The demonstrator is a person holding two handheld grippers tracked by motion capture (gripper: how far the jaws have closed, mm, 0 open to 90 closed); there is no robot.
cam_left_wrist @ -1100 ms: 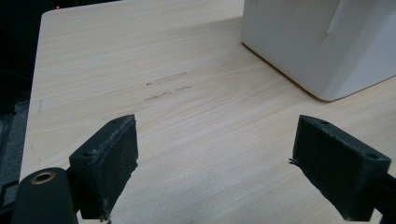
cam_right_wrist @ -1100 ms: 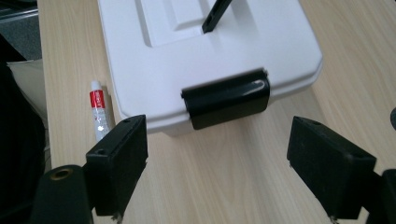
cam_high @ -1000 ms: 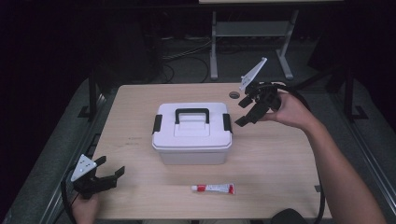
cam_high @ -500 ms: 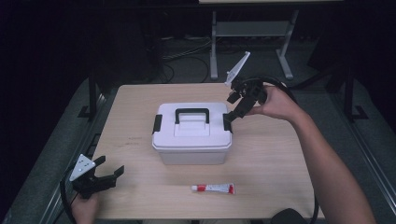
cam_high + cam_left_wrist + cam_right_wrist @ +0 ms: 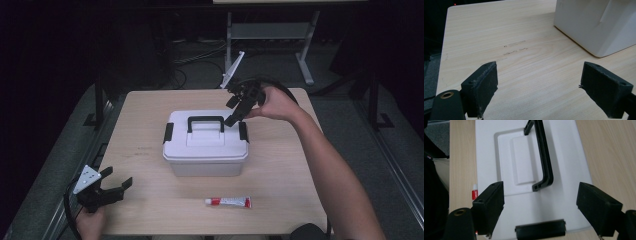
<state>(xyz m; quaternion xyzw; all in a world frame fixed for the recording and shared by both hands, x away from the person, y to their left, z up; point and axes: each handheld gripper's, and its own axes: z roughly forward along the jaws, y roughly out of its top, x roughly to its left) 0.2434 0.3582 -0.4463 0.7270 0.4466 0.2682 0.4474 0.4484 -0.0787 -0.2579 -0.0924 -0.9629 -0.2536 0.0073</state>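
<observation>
Hovering my right claw (image 5: 231,111) over the white box (image 5: 206,147), lining up on its right-hand latch (image 5: 243,131).

I hold this claw tilted down above the lid's right end with the jaws spread wide and nothing between them, so that, as I judge it, they can drop on either side of the black latch (image 5: 540,231) seen just below them in the right gripper view; the black handle (image 5: 543,157) lies flat in its recess, out of the way. The box sits mid-desk (image 5: 145,125), lid shut, both latches down. My left claw (image 5: 110,189) rests low near the front left corner, also wide open and empty, well apart from the box. A red and white tube (image 5: 228,202) lies in front of the box.
</observation>
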